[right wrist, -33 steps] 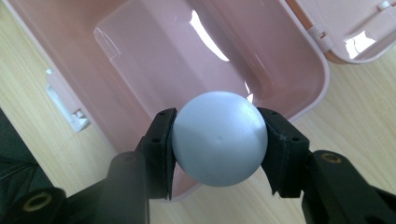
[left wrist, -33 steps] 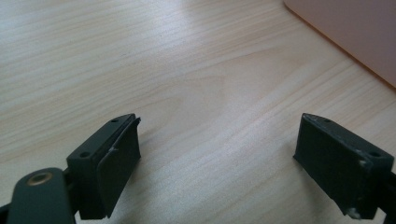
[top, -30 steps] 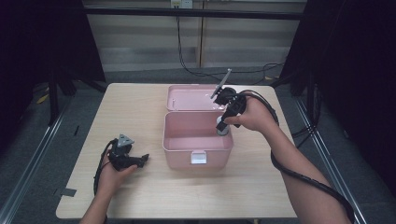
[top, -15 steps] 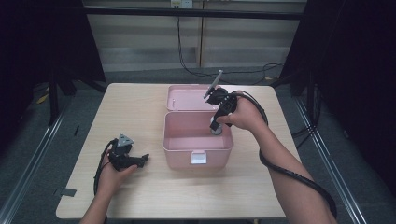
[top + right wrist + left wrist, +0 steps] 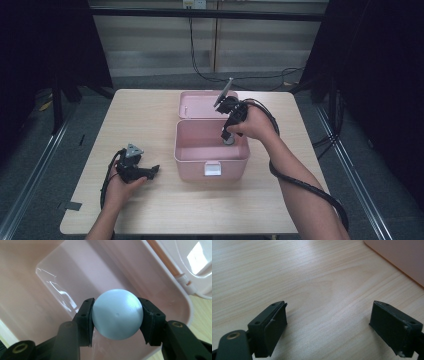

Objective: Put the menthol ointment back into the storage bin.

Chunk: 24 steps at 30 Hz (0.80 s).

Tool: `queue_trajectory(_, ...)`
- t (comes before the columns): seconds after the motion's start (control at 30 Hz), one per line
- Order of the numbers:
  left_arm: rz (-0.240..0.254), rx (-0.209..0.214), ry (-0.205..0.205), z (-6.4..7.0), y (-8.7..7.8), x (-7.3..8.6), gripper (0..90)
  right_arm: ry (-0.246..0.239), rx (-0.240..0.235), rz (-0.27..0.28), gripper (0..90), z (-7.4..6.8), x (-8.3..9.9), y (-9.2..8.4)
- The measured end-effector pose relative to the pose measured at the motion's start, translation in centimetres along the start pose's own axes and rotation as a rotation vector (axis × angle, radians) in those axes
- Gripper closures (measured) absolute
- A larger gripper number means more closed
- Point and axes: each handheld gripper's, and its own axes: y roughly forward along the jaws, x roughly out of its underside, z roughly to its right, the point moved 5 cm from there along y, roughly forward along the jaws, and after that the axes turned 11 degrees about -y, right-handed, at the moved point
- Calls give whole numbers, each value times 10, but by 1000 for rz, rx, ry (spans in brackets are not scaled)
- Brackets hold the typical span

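Ball (image 5: 117,314) (unmarked) in jaws over pink box (image 5: 172,285).

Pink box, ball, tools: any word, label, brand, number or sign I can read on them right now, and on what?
No readable text anywhere.
Pink box: the white patch on its front wall, at the latch, is blank or too small to read.
Light blue ball in the right tool: plain, just a small dimple.
Left tool: bare black pads, no marking.

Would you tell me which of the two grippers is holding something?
The right gripper, over the pink box, clamps a pale blue ball; the left gripper is open.
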Motion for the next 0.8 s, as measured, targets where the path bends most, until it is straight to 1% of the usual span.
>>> queue_trajectory(0.07, 0, 0, 0, 0, 0, 0, 133, 3, -6, -1, 504, 0, -1, 2)
queue_trajectory(0.13, 0, 0, 0, 0, 0, 0, 133, 18, -7, 0, 503, 1, -2, 5)
queue_trajectory(0.23, 0, 0, 0, 0, 0, 0, 133, 12, -4, -9, 503, 2, -3, 9)
queue_trajectory(0.3, 0, 0, 0, 0, 0, 0, 133, 33, -4, -14, 504, 2, -4, 11)
queue_trajectory(0.4, 0, 0, 0, 0, 0, 0, 133, 32, 2, -14, 503, 3, -5, 14)
queue_trajectory(0.5, 0, 0, 0, 0, 0, 0, 133, 50, 1, -18, 503, 3, -7, 17)
queue_trajectory(0.53, 0, 0, 0, 0, 0, 0, 133, 36, 4, -10, 503, 4, -7, 19)
queue_trajectory(0.57, 0, 0, 0, 0, 0, 0, 133, 59, 1, -19, 503, 2, -8, 19)
queue_trajectory(0.63, 1, 0, -1, 0, 0, 0, 133, 61, -1, -20, 503, 3, -9, 21)
queue_trajectory(0.73, 0, 0, 0, 0, 0, 0, 133, 77, -4, -20, 503, 3, -10, 23)
queue_trajectory(0.77, 0, 0, 0, 0, 0, 0, 133, 72, 1, -21, 503, 4, -10, 24)
queue_trajectory(0.8, 0, 0, -1, 0, 0, 0, 133, 82, 1, -22, 503, 4, -10, 26)
